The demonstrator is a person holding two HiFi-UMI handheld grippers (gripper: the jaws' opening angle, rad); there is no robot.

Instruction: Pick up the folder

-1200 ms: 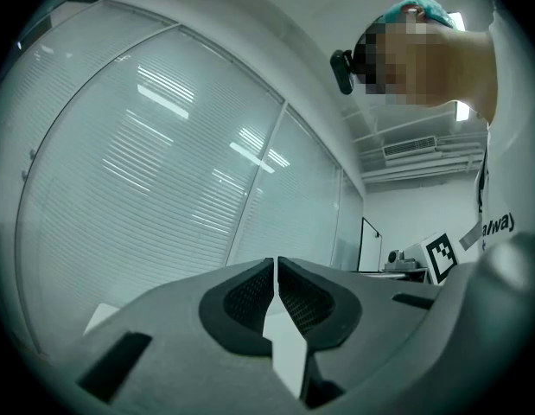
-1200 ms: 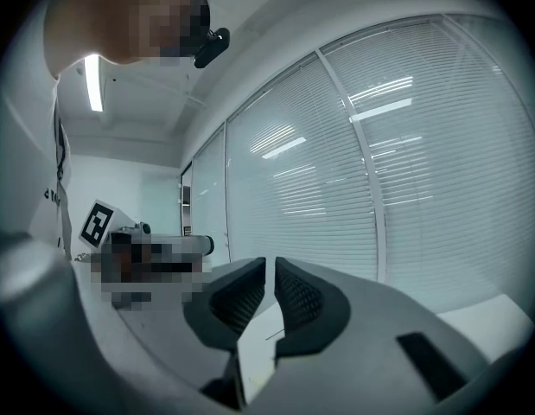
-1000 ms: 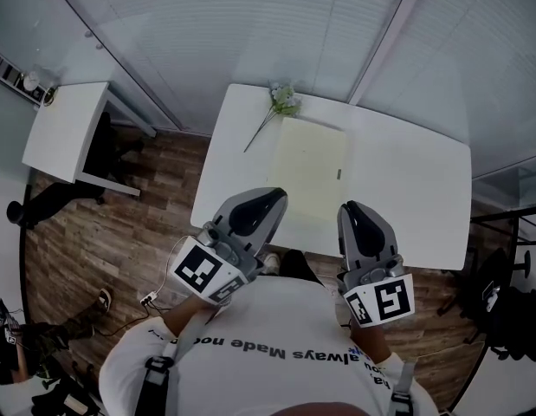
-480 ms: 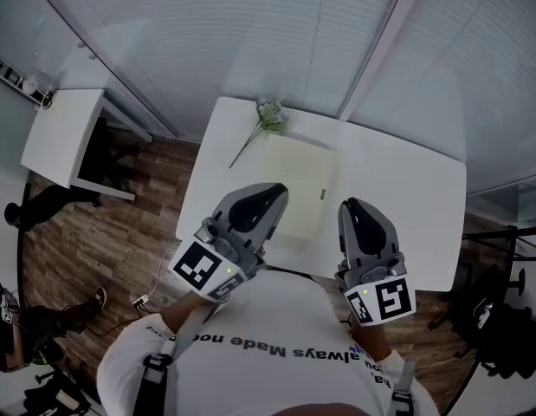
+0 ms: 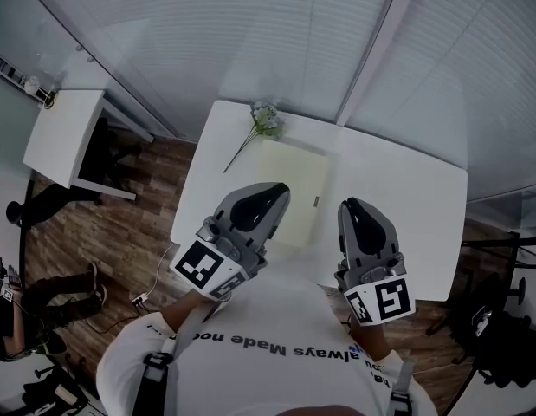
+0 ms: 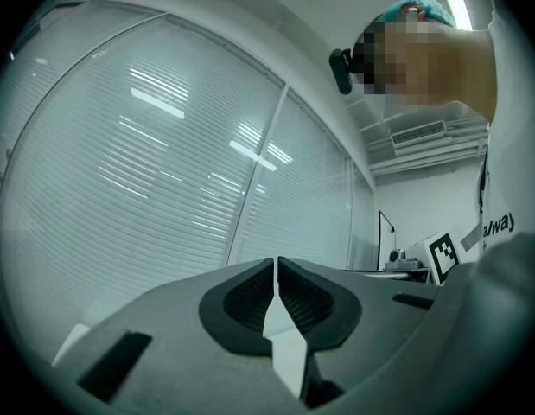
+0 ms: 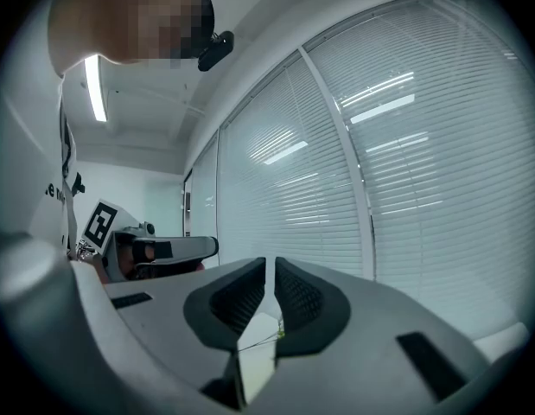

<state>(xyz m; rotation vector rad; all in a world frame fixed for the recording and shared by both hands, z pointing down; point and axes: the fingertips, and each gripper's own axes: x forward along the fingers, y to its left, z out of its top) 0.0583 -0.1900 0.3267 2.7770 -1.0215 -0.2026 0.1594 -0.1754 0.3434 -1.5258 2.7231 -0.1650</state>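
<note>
Head view, looking steeply down. Nearest the camera is the person's white shirt (image 5: 276,336), printed with a line of dark lettering. Two hand-held grippers project forward from it, each carrying a marker cube at its rear.

The left gripper (image 5: 269,192) has its jaws pressed together. Its own view shows the two dark pads meeting along a thin seam with nothing between them. The right gripper (image 5: 356,206) is likewise closed and empty. In its own view only a narrow slit remains between the pads, through which a sliver of pale surface and a green stem show. Both grippers point level and hang above the near edge of the white table (image 5: 406,206), touching nothing.

The folder (image 5: 295,180), pale yellow and rectangular, lies flat on the left half of this table. It sits directly ahead of the left gripper, and that gripper's nose covers its near left corner. The right gripper stands to its right, well clear of it.

A flower sprig (image 5: 266,118) lies at the folder's far left corner, its stem running out toward the table's left edge. Whether the sprig touches the folder cannot be told.

Beyond the table rise closed white blinds (image 5: 250,42), divided by a pale upright post. To the left, on the wooden floor (image 5: 112,232), stands a smaller white table (image 5: 64,137).
</note>
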